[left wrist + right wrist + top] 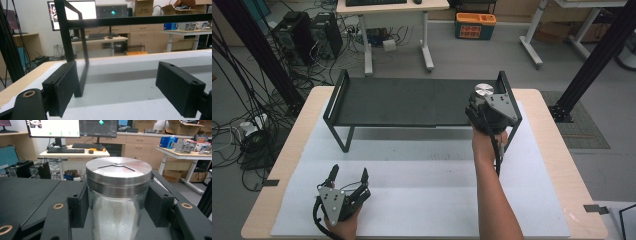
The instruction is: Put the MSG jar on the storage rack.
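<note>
At the near left of the table [297, 130] we see the left gripper [348, 176] held low over the white mat [427, 175], its jaws spread well apart with nothing between them. In the left gripper view the same gripper [125, 87] looks across the mat toward the near leg of the black shelf [75, 37], which stands just ahead of its left jaw (we cannot tell whether jaw and leg touch).

Moving toward the middle, the shelf [407, 102] stands across the far half of the table, a flat black deck on thin legs with a raised handle at each end.

At the right end of the shelf, the right gripper [489, 112] is up at deck level, held by a hand [484, 142] whose forearm reaches in from the bottom edge. Its jaws are clamped on a glass jar [117, 205] with a round metal lid [118, 173]; the jar holds something white. In the high view the lid [484, 90] shows just beyond the gripper, over the right end of the deck (whether the jar's base rests on it is hidden).
</note>
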Action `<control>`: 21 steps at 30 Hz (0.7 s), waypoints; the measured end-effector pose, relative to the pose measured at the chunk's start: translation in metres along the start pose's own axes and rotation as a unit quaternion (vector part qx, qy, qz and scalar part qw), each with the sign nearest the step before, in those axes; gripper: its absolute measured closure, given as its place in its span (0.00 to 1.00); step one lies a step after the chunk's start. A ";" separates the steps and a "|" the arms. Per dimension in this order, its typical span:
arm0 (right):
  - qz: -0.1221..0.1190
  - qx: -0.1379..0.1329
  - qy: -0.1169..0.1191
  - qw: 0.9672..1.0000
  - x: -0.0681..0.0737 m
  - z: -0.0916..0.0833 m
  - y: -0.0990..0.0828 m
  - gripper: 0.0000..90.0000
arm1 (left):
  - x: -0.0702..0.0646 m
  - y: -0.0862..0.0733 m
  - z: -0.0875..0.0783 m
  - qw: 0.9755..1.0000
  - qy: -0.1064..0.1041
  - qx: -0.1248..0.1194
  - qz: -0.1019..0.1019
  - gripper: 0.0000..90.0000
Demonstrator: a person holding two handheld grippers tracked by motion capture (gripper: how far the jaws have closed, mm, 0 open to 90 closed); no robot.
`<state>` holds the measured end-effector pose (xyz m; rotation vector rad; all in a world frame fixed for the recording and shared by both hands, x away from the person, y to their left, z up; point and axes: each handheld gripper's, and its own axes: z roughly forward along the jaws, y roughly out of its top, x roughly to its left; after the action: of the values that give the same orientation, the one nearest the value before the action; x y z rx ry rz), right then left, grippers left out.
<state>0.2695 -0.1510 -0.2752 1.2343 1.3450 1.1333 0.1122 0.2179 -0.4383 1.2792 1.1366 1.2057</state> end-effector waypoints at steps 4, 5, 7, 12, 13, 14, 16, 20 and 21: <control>-0.001 -0.001 0.002 1.000 -0.001 -0.001 0.001 0.45 | 0.000 0.000 0.000 1.000 0.001 0.000 0.000 0.20; -0.003 -0.004 0.000 1.000 0.000 -0.001 0.001 0.45 | 0.000 0.000 0.000 1.000 0.001 0.000 0.000 0.20; -0.002 -0.004 0.001 1.000 0.000 -0.001 0.001 0.44 | 0.000 0.000 0.000 1.000 0.001 0.000 0.000 0.20; -0.003 -0.017 0.001 1.000 0.001 -0.004 0.005 0.41 | 0.000 0.000 0.000 1.000 0.001 0.000 -0.001 0.20; -0.002 -0.016 0.003 1.000 0.001 -0.004 0.007 0.41 | 0.000 0.000 0.000 1.000 0.001 0.000 -0.001 0.20; 0.000 -0.015 0.005 1.000 0.000 -0.004 0.008 0.41 | 0.000 0.000 0.000 1.000 0.001 0.000 0.000 0.20; -0.005 -0.015 0.003 1.000 0.001 -0.004 0.008 0.38 | 0.000 0.000 0.000 1.000 0.001 0.000 -0.001 0.20; -0.003 -0.005 0.007 1.000 0.001 -0.003 0.009 0.31 | 0.000 0.000 0.000 1.000 0.000 0.000 -0.002 0.20; -0.004 -0.007 0.007 1.000 0.002 -0.004 0.009 0.29 | 0.000 0.000 0.000 1.000 0.000 0.001 -0.001 0.20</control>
<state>0.2669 -0.1489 -0.2658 1.2126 1.3492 1.1445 0.1122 0.2182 -0.4381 1.2778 1.1393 1.2037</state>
